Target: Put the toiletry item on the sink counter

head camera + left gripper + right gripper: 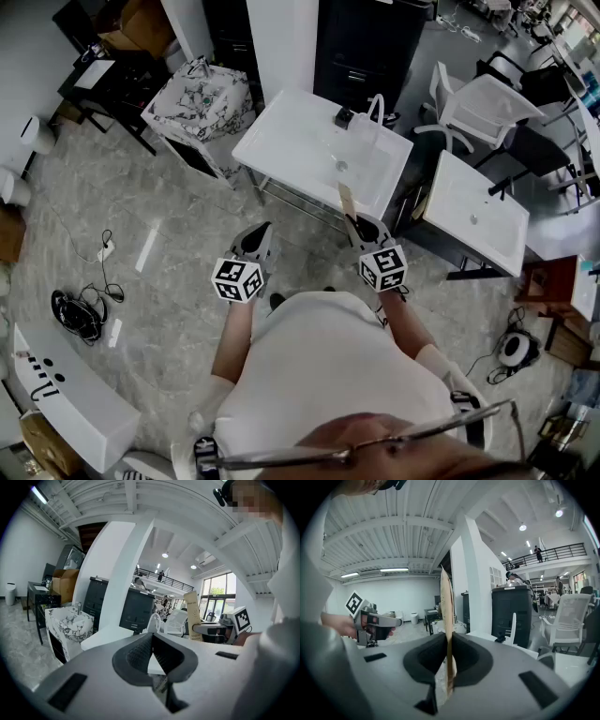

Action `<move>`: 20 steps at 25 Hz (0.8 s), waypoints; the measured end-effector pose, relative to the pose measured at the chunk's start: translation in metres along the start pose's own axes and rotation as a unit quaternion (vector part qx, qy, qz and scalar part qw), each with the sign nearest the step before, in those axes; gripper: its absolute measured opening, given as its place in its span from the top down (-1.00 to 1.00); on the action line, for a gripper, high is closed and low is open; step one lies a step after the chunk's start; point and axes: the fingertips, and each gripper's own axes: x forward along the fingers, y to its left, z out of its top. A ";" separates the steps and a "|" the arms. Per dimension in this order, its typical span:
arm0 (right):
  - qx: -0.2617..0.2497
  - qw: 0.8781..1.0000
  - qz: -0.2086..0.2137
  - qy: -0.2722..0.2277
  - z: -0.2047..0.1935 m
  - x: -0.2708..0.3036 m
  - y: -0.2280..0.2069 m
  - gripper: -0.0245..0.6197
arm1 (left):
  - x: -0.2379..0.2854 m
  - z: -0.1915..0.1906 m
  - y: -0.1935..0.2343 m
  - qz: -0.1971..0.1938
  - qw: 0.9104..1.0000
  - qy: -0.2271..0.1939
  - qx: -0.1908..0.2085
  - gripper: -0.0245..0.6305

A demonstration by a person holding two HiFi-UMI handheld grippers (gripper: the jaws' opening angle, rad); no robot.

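The toiletry item is a slim tan cardboard toothbrush box. My right gripper is shut on its lower end, and the box stands upright between the pads, edge-on to the camera. It hovers over the near edge of the white sink counter, which has a basin and a white faucet. My left gripper is held beside it to the left, in front of the counter, shut with nothing in it. From the left gripper view the box shows to the right.
A marble-patterned sink unit stands left of the counter, and a second white sink unit to the right. A white chair and a black cabinet lie beyond. Cables lie on the floor at left.
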 end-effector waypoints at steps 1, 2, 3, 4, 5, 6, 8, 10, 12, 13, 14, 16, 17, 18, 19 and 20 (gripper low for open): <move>0.000 1.000 0.000 -0.001 0.001 0.000 0.000 0.82 | 0.000 0.001 0.000 0.000 1.000 0.000 0.001 0.91; -0.001 1.000 0.000 -0.001 0.002 0.000 0.000 0.82 | -0.001 0.001 0.000 0.000 1.000 0.000 0.001 0.91; -0.001 1.000 0.000 -0.001 0.003 0.000 0.000 0.82 | -0.001 0.001 0.000 0.000 1.000 -0.001 0.001 0.91; -0.002 1.000 -0.001 -0.001 0.003 0.001 0.000 0.82 | -0.001 0.002 0.001 0.000 1.000 -0.001 0.001 0.91; -0.002 1.000 -0.001 -0.001 0.003 0.001 0.000 0.82 | -0.001 0.001 0.001 0.000 1.000 -0.001 0.001 0.91; -0.003 1.000 -0.002 -0.001 0.003 0.001 0.000 0.82 | -0.001 0.001 0.002 -0.001 1.000 -0.001 0.001 0.91; -0.001 1.000 -0.003 -0.002 0.004 0.003 0.001 0.82 | -0.001 0.001 0.004 -0.002 1.000 0.000 0.001 0.91; 0.007 1.000 -0.002 -0.005 0.005 0.004 0.001 0.82 | 0.000 0.001 0.005 -0.003 1.000 0.000 0.001 0.91; 0.017 1.000 -0.003 -0.007 0.006 0.005 0.000 0.82 | 0.001 0.001 0.006 -0.005 1.000 0.001 0.000 0.91; 0.019 1.000 -0.004 -0.007 0.006 0.006 0.000 0.82 | 0.001 0.001 0.007 -0.007 1.000 0.001 0.000 0.91; 0.021 1.000 -0.005 -0.006 0.005 0.006 0.000 0.82 | 0.000 0.001 0.007 -0.008 1.000 0.002 0.000 0.92; 0.023 1.000 -0.007 -0.006 0.004 0.007 0.002 0.82 | -0.001 -0.001 0.009 -0.011 1.000 0.003 0.000 0.91; 0.024 1.000 -0.008 -0.006 0.004 0.007 0.003 0.82 | -0.003 -0.001 0.011 -0.012 1.000 0.004 -0.001 0.91; 0.026 1.000 -0.009 -0.006 0.003 0.009 0.005 0.82 | -0.004 -0.002 0.013 -0.012 1.000 0.005 -0.001 0.91; 0.027 1.000 -0.010 -0.006 0.003 0.011 0.008 0.82 | -0.006 -0.002 0.016 -0.013 1.000 0.005 -0.002 0.91; 0.029 1.000 -0.010 -0.005 0.002 0.013 0.011 0.82 | -0.009 -0.002 0.020 -0.014 1.000 0.006 -0.002 0.91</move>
